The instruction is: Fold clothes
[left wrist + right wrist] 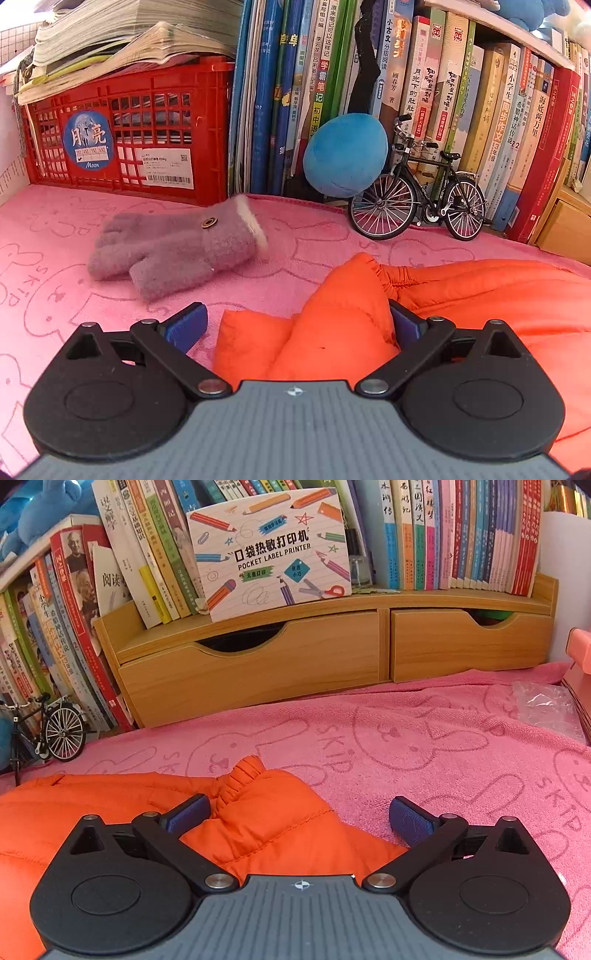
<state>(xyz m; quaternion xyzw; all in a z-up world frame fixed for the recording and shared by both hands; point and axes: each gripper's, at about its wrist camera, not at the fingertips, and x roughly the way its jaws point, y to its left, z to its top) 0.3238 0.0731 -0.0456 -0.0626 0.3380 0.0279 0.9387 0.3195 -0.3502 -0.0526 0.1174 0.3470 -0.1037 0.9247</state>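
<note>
Both grippers straddle the orange puffer jacket (461,295), jaws spread, gripping nothing: left gripper (295,325) at one elastic cuff, right gripper (299,812) at another. Best clamp each cuff fully, then lift evenly, away from the purple glove (177,247) beside the jacket.

Orange jacket (461,295), lilac glove (173,247), pink rabbit-printed towel (406,746), red crate (147,140).

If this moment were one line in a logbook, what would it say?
task: fold clothes | left gripper: open, astride orange padded garment | right gripper: open over same garment | surface: pink towel | nearby: purple glove
</note>
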